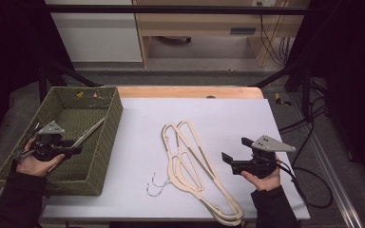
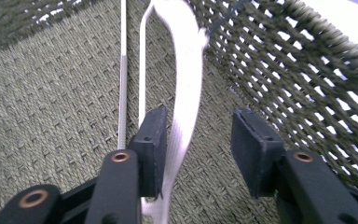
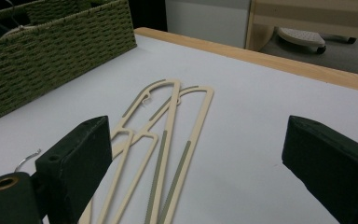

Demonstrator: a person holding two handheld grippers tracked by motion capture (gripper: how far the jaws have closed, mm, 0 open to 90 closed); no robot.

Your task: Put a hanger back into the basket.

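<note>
While the left gripper (image 2: 198,140) is hovering inside the green woven basket (image 1: 105,137) at the desk's (image 1: 247,123) 9 o'clock, its jaws are standing partly apart around a cream hanger (image 2: 182,93), the pads not pressing it. The right gripper (image 1: 233,152) is waiting wide open and empty at 4 o'clock, beside the stacked hangers (image 1: 195,166).

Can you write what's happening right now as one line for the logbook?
left hand-held gripper: open, hanger between jaws in basket | right hand-held gripper: open, above hangers on table
</note>
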